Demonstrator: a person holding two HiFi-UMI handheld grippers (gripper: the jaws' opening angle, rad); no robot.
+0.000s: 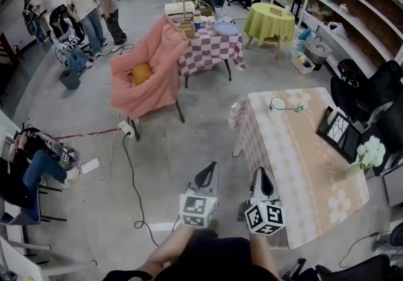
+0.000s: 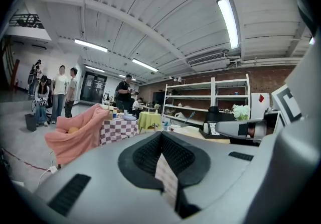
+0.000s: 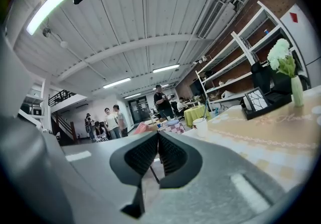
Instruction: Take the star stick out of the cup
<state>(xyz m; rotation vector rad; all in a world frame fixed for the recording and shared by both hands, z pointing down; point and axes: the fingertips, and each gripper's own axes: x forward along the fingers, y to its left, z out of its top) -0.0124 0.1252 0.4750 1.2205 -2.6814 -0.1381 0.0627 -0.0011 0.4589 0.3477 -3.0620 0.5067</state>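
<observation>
**Q:** Jaws first, how do they stand?

**A:** Both pairs are pressed together with nothing between them. The left gripper [image 1: 208,172] and the right gripper [image 1: 261,176] hang side by side just in front of the person, over bare floor, and each gripper's own view shows its dark pads meeting at the tip.

**Q:** So nothing is held. Where is the task's thing?

**A:** Past the grippers, ahead and to the right, stands the table [image 1: 296,166] with a pale flowered cloth. The cup [image 1: 278,104] sits near its far end, well apart from both grippers. The star stick [image 1: 295,109] is in the cup and leans out over the rim toward the right. From the left gripper view it shows as a thin slanted rod above the white cup, though the star end is too small to make out.

**Q:** What else is on that table?

**A:** A dark picture frame [image 1: 340,130] and a vase of white flowers [image 1: 370,152], both along the right-hand edge and clear of the cup.

**Q:** And beyond it?

**A:** A chair draped in pink [image 1: 151,72], then a chequered table [image 1: 211,46] and a green-covered one [image 1: 269,20], with people standing at the back of the room.

**Q:** How far along, then?

**A:** I'd say it hasn't begun — the stick is untouched in the cup. The whole job is left: close the distance, part a pair of jaws, grip the stick and lift it out.
</observation>
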